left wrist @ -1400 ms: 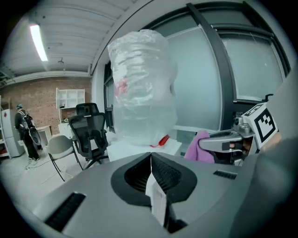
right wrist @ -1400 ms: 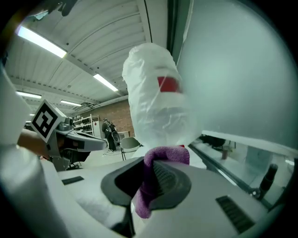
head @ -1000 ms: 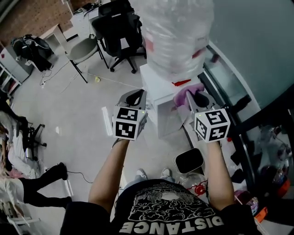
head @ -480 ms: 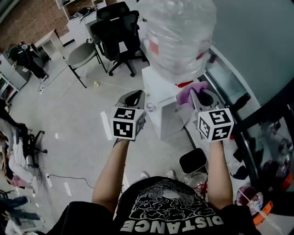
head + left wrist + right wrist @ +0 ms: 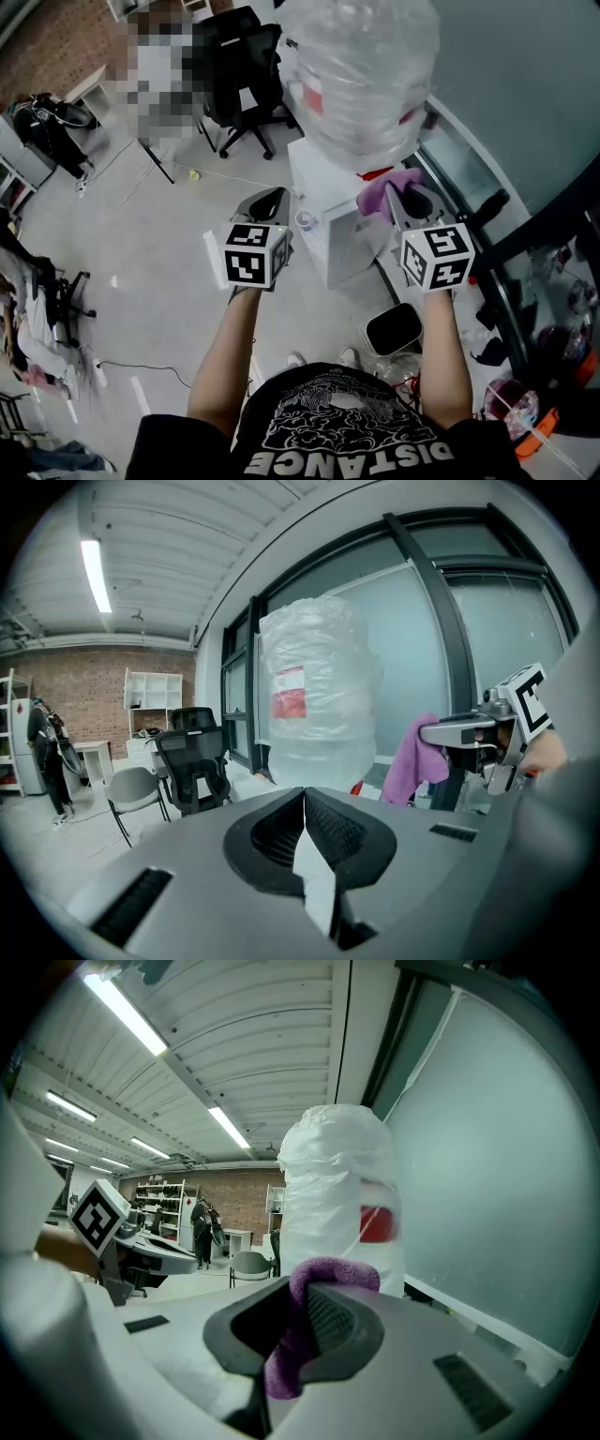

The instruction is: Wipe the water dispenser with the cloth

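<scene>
Jaws of the right gripper (image 5: 401, 195) pinch a purple cloth (image 5: 382, 191) at the water dispenser (image 5: 323, 220); the left gripper (image 5: 273, 200) hovers alongside, jaws closed, empty.

One water dispenser (image 5: 328, 202), one plastic-wrapped bottle (image 5: 361, 75) and one cloth (image 5: 386, 190) are counted. Two grippers are seen: left gripper (image 5: 274, 197), right gripper (image 5: 405, 195). Two black office chairs (image 5: 246, 70) (image 5: 228, 21), one grey chair (image 5: 131, 789) and one bin (image 5: 393, 328) get spotted too.
</scene>
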Demonstrator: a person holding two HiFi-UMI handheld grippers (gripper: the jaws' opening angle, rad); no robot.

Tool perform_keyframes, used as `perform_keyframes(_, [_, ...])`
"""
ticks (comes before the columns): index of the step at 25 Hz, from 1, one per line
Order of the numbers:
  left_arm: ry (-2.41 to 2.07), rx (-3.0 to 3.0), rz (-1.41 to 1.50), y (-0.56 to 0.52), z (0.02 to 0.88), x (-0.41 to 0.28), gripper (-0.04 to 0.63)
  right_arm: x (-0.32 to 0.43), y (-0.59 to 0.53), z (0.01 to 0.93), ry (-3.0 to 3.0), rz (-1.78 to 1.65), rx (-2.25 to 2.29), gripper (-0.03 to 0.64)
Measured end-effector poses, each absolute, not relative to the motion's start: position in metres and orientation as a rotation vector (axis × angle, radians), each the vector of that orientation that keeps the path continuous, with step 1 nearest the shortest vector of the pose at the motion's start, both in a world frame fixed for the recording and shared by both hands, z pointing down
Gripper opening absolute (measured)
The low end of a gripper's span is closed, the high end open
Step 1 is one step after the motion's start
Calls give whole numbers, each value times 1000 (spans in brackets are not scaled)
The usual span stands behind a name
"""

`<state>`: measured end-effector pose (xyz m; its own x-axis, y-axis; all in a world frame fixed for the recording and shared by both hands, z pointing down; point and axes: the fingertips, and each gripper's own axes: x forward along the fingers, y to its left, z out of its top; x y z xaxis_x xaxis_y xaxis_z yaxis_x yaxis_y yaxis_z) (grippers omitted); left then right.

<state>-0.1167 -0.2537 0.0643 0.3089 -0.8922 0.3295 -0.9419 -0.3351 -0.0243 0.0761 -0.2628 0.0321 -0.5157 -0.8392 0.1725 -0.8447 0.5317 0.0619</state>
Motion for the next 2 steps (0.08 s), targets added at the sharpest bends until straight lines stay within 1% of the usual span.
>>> perform_keyframes(2, [-1693,2396,434,-254,67,-115,26,77,-263,34,-2586,57,1438,32])
